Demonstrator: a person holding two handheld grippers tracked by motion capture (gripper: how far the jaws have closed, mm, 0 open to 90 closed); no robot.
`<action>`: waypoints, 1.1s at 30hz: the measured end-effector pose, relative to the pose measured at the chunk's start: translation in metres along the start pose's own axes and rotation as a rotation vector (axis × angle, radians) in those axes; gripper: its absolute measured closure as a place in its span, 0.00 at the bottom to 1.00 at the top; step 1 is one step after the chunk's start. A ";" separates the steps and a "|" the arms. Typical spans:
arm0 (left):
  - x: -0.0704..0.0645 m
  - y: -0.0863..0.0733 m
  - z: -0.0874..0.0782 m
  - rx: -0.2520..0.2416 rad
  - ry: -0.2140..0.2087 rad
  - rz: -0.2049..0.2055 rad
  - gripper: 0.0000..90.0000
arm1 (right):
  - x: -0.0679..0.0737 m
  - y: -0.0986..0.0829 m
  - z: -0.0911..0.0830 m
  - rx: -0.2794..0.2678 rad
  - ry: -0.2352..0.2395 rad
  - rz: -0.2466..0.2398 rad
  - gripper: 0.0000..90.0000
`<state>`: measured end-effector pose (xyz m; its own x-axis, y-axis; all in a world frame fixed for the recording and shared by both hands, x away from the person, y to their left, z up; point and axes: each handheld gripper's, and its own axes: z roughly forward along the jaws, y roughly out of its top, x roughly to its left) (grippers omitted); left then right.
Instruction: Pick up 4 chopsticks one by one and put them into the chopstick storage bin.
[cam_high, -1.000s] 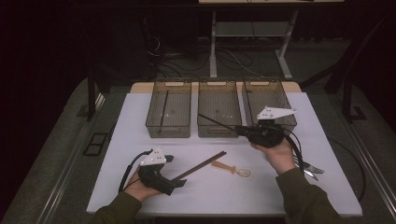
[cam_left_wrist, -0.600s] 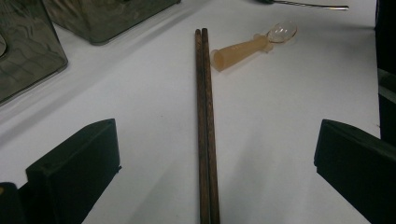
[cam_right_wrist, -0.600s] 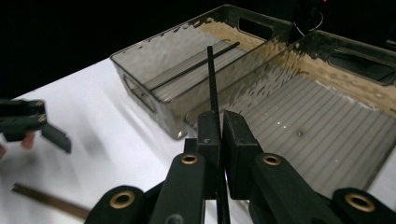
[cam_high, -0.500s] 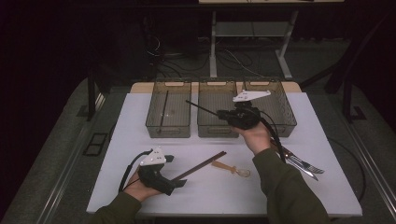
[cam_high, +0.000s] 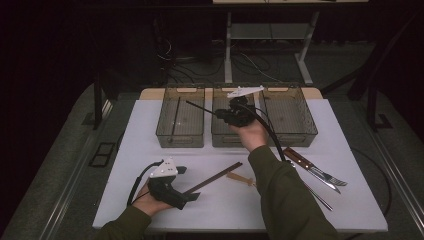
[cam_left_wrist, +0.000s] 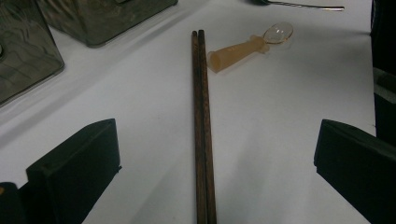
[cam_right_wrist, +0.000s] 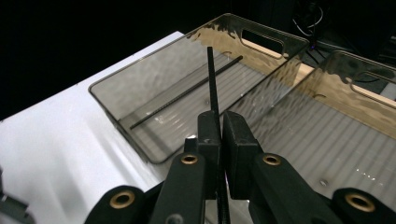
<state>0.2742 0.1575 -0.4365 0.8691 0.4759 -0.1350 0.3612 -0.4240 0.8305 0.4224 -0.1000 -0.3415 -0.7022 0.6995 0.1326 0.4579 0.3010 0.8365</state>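
Holding the black chopstick in your right tongs, clamped tight on it, you have it poised over the left bin, where its twin already lies. It looks light, stiff and slick — a thin rod that may swivel in the grip, since you hold it near one end. Your left tongs stand wide apart on the bench, straddling the brown chopsticks — take those near the middle, both together.
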 end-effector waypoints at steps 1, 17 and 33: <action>0.000 0.000 0.000 -0.001 -0.001 0.000 0.00 | 0.000 0.002 0.004 0.004 -0.001 0.001 0.95; 0.000 0.000 0.000 0.001 0.002 0.013 0.00 | 0.005 0.033 0.064 0.049 -0.043 0.014 0.95; -0.001 0.001 -0.001 -0.012 -0.001 0.003 0.00 | 0.019 0.054 0.109 0.114 -0.084 -0.007 0.95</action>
<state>0.2734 0.1572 -0.4354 0.8705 0.4738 -0.1334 0.3549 -0.4163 0.8371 0.4927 0.0000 -0.3519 -0.6594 0.7477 0.0781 0.5158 0.3744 0.7706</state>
